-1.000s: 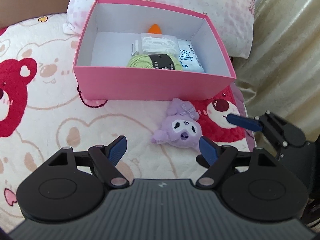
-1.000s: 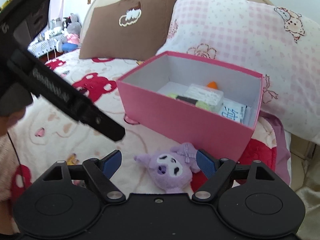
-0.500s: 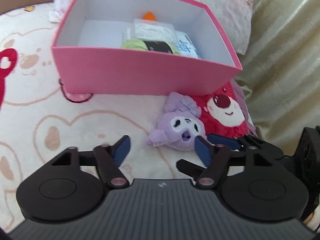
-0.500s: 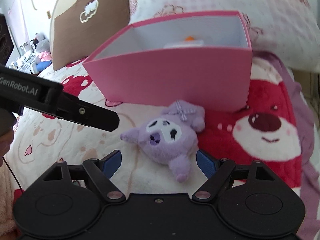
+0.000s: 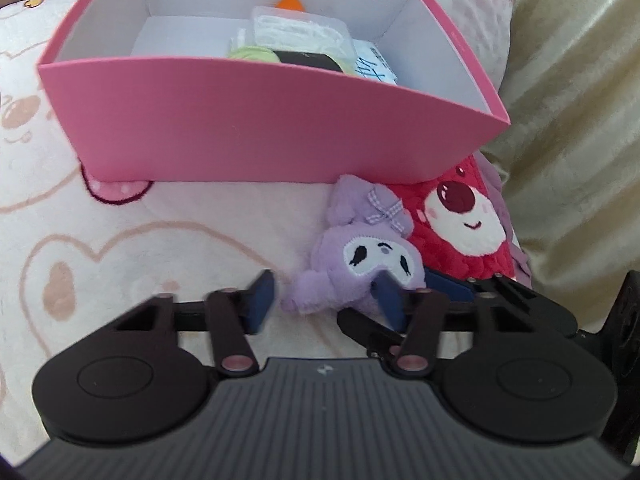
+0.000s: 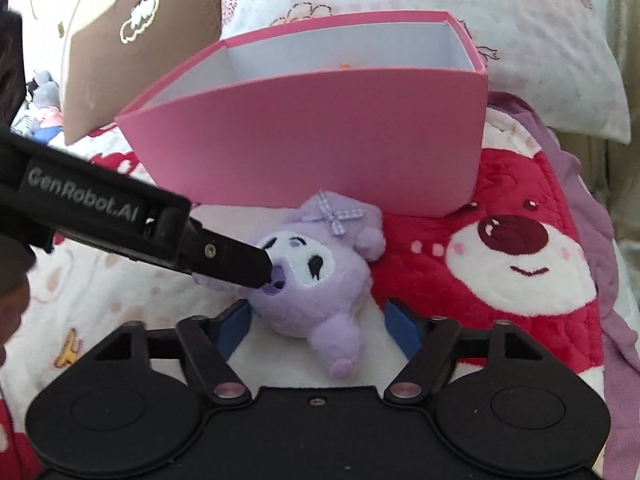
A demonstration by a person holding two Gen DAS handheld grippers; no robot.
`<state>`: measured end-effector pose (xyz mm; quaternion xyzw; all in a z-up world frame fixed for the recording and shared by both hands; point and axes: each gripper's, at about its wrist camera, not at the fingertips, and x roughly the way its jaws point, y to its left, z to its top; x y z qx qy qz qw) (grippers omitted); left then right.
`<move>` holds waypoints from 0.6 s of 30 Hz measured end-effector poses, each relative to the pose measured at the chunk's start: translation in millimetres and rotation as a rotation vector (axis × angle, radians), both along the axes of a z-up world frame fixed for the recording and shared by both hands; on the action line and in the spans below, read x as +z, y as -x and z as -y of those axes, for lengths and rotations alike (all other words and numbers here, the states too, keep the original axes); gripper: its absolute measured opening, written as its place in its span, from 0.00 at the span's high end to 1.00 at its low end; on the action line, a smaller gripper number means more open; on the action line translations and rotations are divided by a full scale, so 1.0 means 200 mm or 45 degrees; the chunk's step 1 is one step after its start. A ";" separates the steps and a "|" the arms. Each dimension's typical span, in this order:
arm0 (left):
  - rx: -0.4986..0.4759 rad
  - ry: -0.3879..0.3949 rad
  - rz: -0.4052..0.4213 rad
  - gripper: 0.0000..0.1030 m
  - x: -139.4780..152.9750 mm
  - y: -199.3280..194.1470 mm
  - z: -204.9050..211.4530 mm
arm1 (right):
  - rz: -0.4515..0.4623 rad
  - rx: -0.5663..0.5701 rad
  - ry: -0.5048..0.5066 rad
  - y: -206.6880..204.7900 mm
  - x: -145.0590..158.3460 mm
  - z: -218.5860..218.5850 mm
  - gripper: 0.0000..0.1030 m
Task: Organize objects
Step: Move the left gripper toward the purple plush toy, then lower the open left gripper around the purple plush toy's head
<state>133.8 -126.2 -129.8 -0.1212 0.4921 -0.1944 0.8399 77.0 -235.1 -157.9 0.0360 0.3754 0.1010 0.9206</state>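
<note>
A small purple plush toy (image 6: 308, 280) of soft, fuzzy pile, with a white embroidered face and a gingham bow, lay on the bed just at 6 o'clock of a rectangular pink cardboard box (image 5: 256, 128), smooth-walled and white inside. The left gripper (image 5: 324, 300), matte black with blue pads, had just been closing about the toy's lower part; its right pad (image 5: 390, 300) lay against the plush, while the left pad (image 5: 260, 300), blurred, stood just apart at 9 o'clock, so the toy was not yet clamped. The right gripper (image 6: 318, 330) had likewise just been closing and straddled the toy's body from 6 o'clock; its left pad (image 6: 234, 328) appeared to touch the fur, and the right pad (image 6: 404, 332) stood clear, so nothing was gripped. In the right wrist view a black finger of the left gripper crossed from 9 o'clock and covered part of the toy's face.

Inside the box lay a clear plastic case (image 5: 300, 32) of white contents, a green yarn ball with a black band (image 5: 256, 54), a white packet with blue print (image 5: 374, 66) and an orange tip (image 5: 291, 1), all partly hidden by the near wall.

The bed carried a quilted fleece blanket (image 5: 160, 240), cream with bear outlines and a red bear face (image 6: 516, 256) at 3 o'clock of the toy. A pink checked pillow (image 6: 520, 20) and a brown cushion (image 6: 132, 52) stood behind the box at 12 o'clock; a beige curtain (image 5: 572, 120) hung at 3 o'clock in the left wrist view. Far room items at 9 o'clock were too small to identify.
</note>
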 end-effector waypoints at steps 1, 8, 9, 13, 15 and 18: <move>-0.034 -0.008 0.005 0.58 0.00 0.00 0.02 | 0.013 -0.004 -0.009 0.01 0.00 0.00 0.32; -0.062 -0.032 0.013 0.59 -0.03 0.02 0.09 | 0.036 0.045 0.074 0.01 -0.01 -0.03 0.43; -0.055 -0.030 0.009 0.59 -0.03 0.02 0.09 | 0.035 0.051 0.083 0.01 -0.01 -0.03 0.43; -0.046 -0.035 0.008 0.60 -0.02 0.04 0.10 | 0.038 0.058 0.083 0.02 -0.01 -0.02 0.45; -0.049 -0.037 0.012 0.60 -0.01 0.06 0.10 | 0.044 0.061 0.090 0.03 -0.01 -0.03 0.46; -0.049 -0.040 0.019 0.60 0.02 0.09 0.10 | 0.044 0.072 0.092 0.06 0.02 -0.03 0.46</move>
